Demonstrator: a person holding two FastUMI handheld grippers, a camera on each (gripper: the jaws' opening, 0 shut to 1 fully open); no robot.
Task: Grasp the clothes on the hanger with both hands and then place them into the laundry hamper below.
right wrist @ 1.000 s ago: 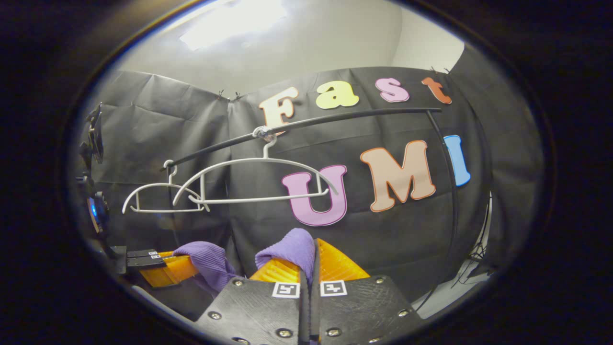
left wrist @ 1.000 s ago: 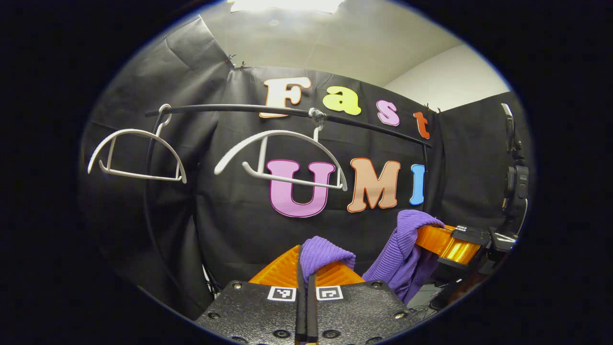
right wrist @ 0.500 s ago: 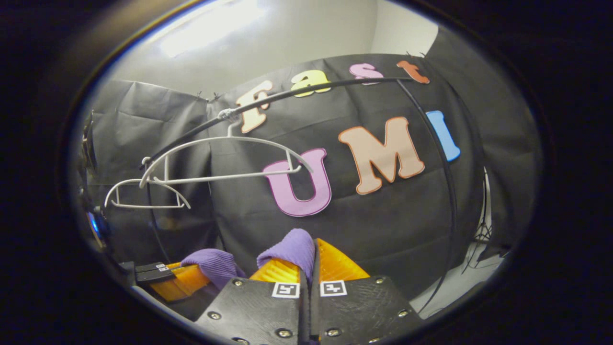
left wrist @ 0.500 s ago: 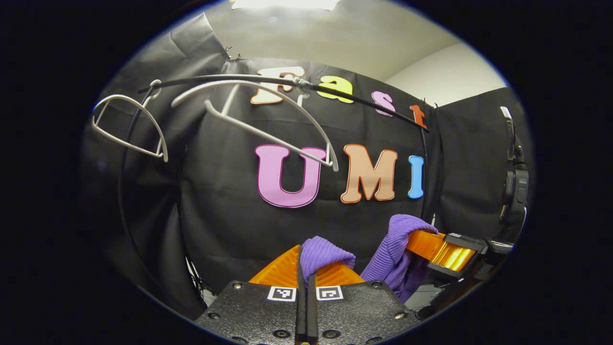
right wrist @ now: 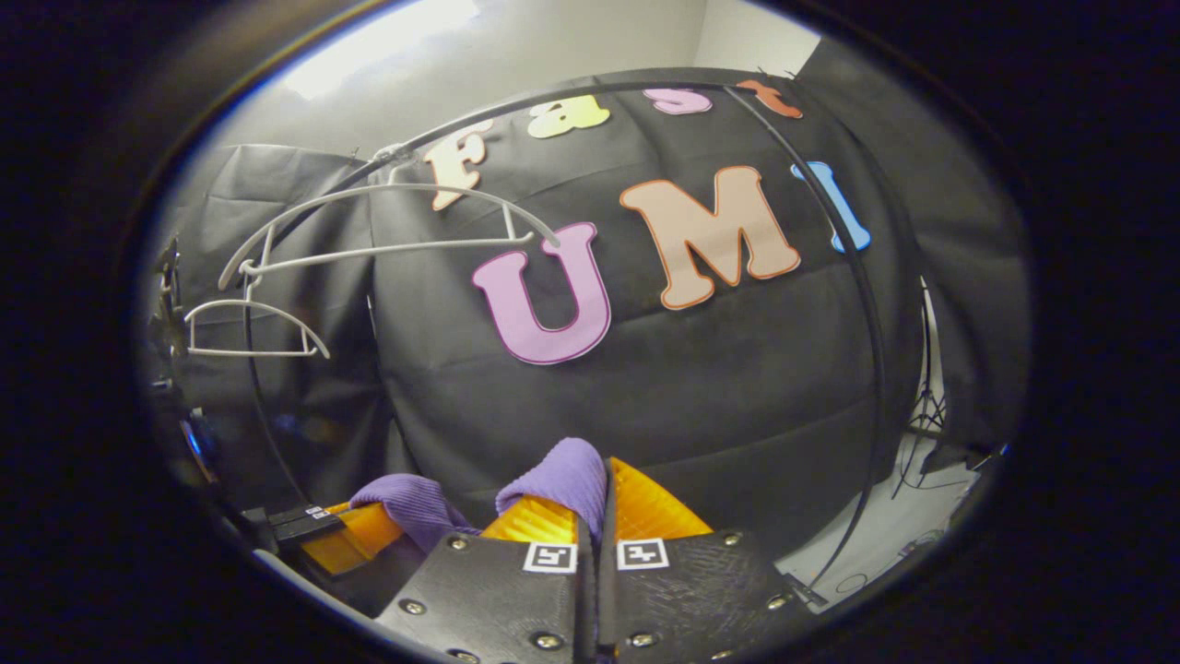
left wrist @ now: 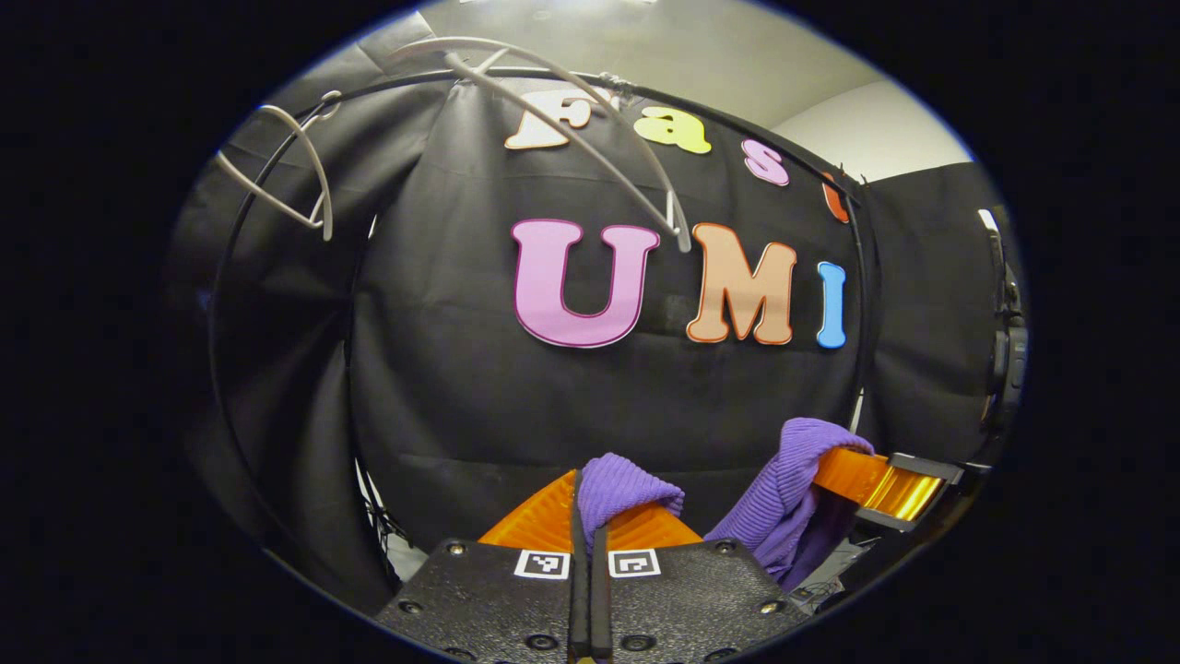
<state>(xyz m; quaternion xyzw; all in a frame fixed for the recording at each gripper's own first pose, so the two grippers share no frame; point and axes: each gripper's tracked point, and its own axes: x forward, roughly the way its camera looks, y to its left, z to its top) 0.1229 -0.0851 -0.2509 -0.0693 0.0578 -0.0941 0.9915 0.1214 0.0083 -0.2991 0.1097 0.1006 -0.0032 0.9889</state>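
A purple knit garment (left wrist: 627, 484) is pinched between the fingers of my left gripper (left wrist: 590, 503), which is shut on it. Farther right in the left gripper view, more of the garment (left wrist: 784, 503) drapes from the right gripper (left wrist: 871, 480). In the right gripper view my right gripper (right wrist: 601, 493) is shut on a fold of the same purple garment (right wrist: 562, 475), and the left gripper (right wrist: 355, 535) holds another fold (right wrist: 410, 507) at lower left. The white hanger (left wrist: 562, 120) (right wrist: 387, 221) swings bare on the black rail (left wrist: 737, 115) (right wrist: 590, 92) above. The hamper is out of sight.
A second bare white hanger (left wrist: 286, 171) (right wrist: 249, 327) hangs at the rail's left end. The rail's upright posts (left wrist: 862, 304) (right wrist: 871, 350) stand in front of the black cloth wall. A camera stand (left wrist: 1005, 350) stands at the far right, and pale floor (right wrist: 885, 535) shows at lower right.
Both grippers have gone down with the purple garment, so rail and hangers now sit higher in both views. The freed hanger has swung and tilted.
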